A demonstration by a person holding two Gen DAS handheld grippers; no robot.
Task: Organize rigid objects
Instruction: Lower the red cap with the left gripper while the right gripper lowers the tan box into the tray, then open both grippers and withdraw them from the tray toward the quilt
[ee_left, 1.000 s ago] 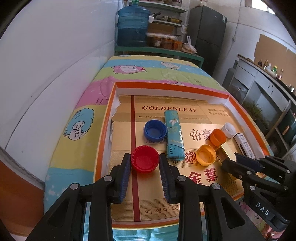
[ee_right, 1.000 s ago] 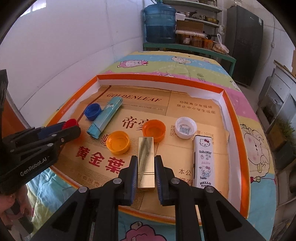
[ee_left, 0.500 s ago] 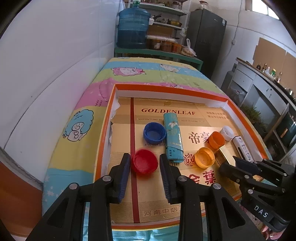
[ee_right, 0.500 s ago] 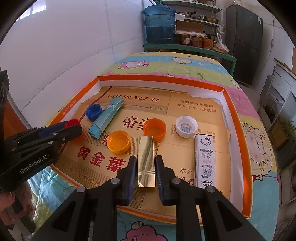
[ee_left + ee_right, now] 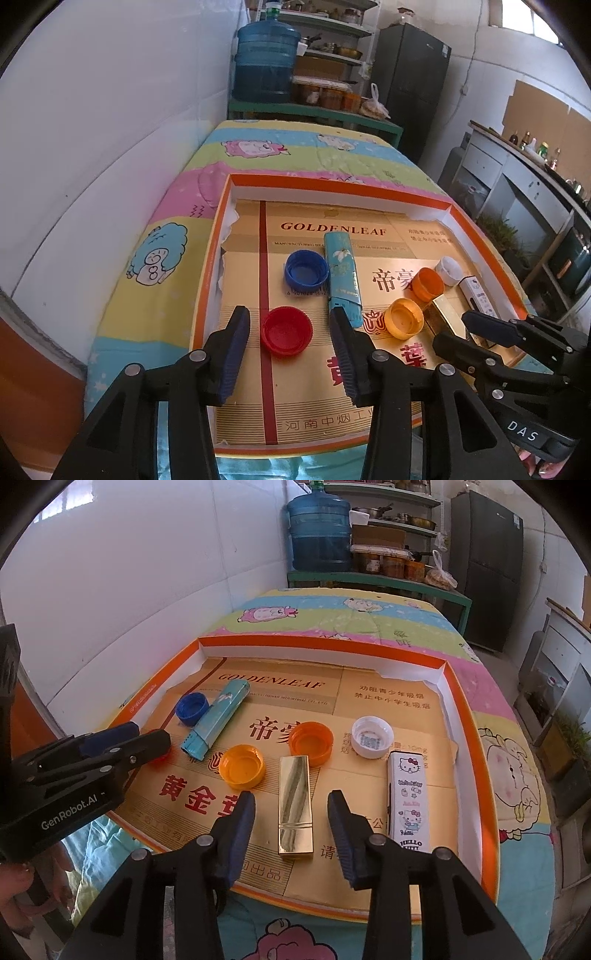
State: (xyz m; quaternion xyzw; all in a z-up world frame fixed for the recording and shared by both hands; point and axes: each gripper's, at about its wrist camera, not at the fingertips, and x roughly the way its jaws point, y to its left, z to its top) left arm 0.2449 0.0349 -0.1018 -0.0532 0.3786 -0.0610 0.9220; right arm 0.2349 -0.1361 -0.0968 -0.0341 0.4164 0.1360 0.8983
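Left wrist: red cap between tool fingers.

Right gripper spread wide, fingers clear of gold case lying between them near tray front edge; Hello Kitty box just beside at right, yellow cap left.

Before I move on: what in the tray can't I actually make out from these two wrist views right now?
- Red cap: right wrist view, mostly hidden behind the left gripper.
- Gold case: left wrist view, near end covered by the right gripper.
- Hello Kitty case: left wrist view, lower part hidden by that gripper.
- White cap: inside label too small to read.
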